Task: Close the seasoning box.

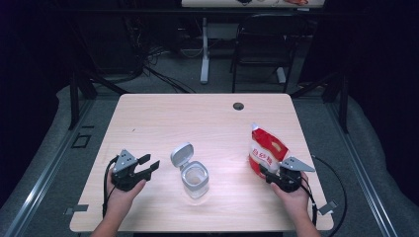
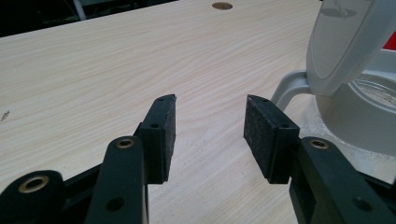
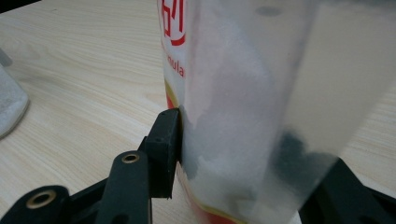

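A red and white bag of sugar [image 1: 267, 150] stands upright at the table's right side. My right gripper [image 1: 268, 173] holds its lower part from the near side. In the right gripper view the left pad [image 3: 169, 140] presses the bag's [image 3: 233, 93] translucent side, and the other jaw shows dark through it. A clear jar [image 1: 195, 178] with its grey flip lid [image 1: 181, 154] raised stands mid-table. My left gripper [image 1: 150, 164] rests left of the jar, open with nothing between its pads [image 2: 163, 140]. The lid [image 2: 345, 42] is close on that view's right.
The wooden table [image 1: 163, 113] has a cable hole [image 1: 238, 106] near its far edge. A black chair [image 1: 262, 44] and a desk leg [image 1: 204, 49] stand on the floor beyond it. The jar's edge [image 3: 9, 102] appears at the left of the right gripper view.
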A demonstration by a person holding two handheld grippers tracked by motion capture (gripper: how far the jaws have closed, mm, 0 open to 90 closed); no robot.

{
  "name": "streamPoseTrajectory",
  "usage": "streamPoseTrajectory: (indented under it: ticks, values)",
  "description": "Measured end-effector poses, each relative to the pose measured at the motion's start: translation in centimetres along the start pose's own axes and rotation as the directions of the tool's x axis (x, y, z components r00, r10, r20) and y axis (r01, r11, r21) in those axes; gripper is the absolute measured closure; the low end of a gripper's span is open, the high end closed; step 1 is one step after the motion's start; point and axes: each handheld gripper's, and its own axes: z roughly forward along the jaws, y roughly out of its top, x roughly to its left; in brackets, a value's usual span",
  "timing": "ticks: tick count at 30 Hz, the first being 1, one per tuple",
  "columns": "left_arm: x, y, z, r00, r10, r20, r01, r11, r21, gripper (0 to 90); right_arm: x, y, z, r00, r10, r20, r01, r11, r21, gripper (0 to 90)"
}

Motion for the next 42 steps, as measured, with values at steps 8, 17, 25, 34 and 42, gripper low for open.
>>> streamPoseTrajectory:
  ticks: [8, 17, 25, 34, 42]
  values:
    - [0.03, 0.0, -0.02, 1.0, -0.003, 0.001, 0.003, 1.0, 0.002, 54.0, 0.33, 0.22, 0.03, 0.9995, -0.028, 0.012, 0.028, 1.0, 0.006, 53.0]
    - [0.05, 0.0, -0.09, 1.0, -0.004, 0.003, 0.004, 1.0, 0.002, 53.9, 0.51, 0.32, -0.03, 0.9992, -0.036, 0.018, 0.036, 0.999, 0.01, 53.4]
    - [0.04, 0.01, -0.08, 1.0, -0.002, 0.0, 0.002, 1.0, 0.001, 53.8, 0.44, 0.19, -0.07, 0.9999, 0.0, 0.017, 0.0, 1.0, -0.004, 54.0]
    - [0.05, 0.02, -0.07, 1.0, 0.001, -0.002, -0.001, 1.0, 0.0, 53.9, 0.54, 0.6, -0.47, 0.9993, -0.021, 0.032, 0.021, 1.0, -0.003, 55.3]
    - [0.06, 0.02, -0.08, 1.0, 0.0, -0.001, 0.0, 1.0, 0.0, 53.8, 0.68, 0.73, -0.47, 0.9995, -0.02, 0.023, 0.02, 1.0, -0.01, 56.1]
